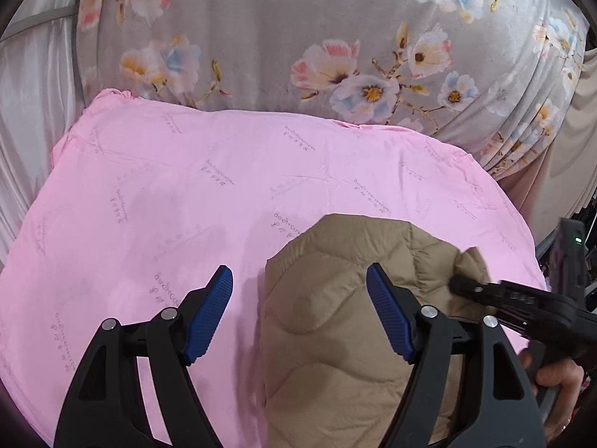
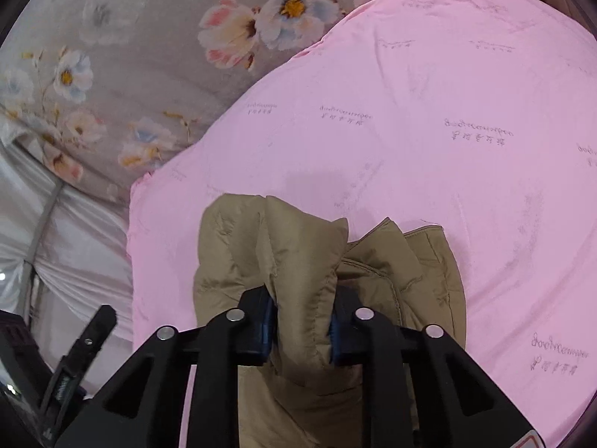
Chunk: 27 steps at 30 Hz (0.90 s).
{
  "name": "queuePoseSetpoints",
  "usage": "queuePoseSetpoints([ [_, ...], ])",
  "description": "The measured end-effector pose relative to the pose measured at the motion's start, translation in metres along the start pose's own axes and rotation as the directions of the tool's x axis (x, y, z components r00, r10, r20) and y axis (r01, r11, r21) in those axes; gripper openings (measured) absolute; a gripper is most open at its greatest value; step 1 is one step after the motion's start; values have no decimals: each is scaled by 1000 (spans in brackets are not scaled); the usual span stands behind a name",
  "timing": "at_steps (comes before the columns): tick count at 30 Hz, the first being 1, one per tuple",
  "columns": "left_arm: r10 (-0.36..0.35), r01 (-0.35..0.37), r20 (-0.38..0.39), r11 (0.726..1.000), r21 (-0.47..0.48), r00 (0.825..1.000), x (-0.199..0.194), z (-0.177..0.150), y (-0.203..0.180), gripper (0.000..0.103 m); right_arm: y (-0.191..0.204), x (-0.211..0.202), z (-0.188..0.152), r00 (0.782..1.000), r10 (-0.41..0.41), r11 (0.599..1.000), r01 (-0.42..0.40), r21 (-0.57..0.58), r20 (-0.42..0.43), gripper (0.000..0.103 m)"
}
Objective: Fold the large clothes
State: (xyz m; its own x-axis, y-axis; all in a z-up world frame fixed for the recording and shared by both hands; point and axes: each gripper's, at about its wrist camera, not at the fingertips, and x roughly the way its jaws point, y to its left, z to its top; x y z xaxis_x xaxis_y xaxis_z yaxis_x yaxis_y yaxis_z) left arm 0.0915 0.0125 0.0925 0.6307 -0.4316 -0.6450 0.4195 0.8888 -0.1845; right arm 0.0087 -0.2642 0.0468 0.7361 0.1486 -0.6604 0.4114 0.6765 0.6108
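Observation:
A tan quilted jacket (image 1: pixel 335 317) lies on a pink sheet (image 1: pixel 186 194). My left gripper (image 1: pixel 298 298) is open above the jacket's left edge, one blue pad over the sheet and the other over the jacket. My right gripper (image 2: pixel 302 321) is shut on a bunched fold of the jacket (image 2: pixel 302 261). In the left wrist view the right gripper (image 1: pixel 462 283) shows at the jacket's right edge, pinching the fabric. The jacket's lower part runs out of both views.
The pink sheet (image 2: pixel 429 130) lies on a grey floral bedspread (image 1: pixel 298 37) that extends beyond it at the back. White satin fabric (image 2: pixel 74 242) hangs at the left side. Beige cloth (image 1: pixel 571 149) hangs at the right.

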Motion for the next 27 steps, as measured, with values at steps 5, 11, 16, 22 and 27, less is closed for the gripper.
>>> queuePoseSetpoints([
  [5, -18, 20, -38, 999, 49, 999, 20, 4, -28, 72, -41, 4, -14, 997, -79, 995, 78, 62, 10, 16],
  [11, 20, -5, -138, 994, 112, 990, 81, -16, -73, 72, -59, 26, -33, 980, -192, 981, 193, -24, 53, 20],
  [16, 50, -30, -192, 994, 106, 980, 127, -37, -79, 74, -68, 40, -43, 961, -252, 960, 263, -94, 116, 26],
  [22, 101, -85, -142, 989, 118, 985, 143, -53, -82, 83, -75, 52, -46, 952, -267, 951, 286, -121, 150, 33],
  [27, 142, -129, -95, 983, 132, 985, 150, -62, -87, 85, -82, 58, -47, 952, -257, 952, 279, -128, 165, 35],
])
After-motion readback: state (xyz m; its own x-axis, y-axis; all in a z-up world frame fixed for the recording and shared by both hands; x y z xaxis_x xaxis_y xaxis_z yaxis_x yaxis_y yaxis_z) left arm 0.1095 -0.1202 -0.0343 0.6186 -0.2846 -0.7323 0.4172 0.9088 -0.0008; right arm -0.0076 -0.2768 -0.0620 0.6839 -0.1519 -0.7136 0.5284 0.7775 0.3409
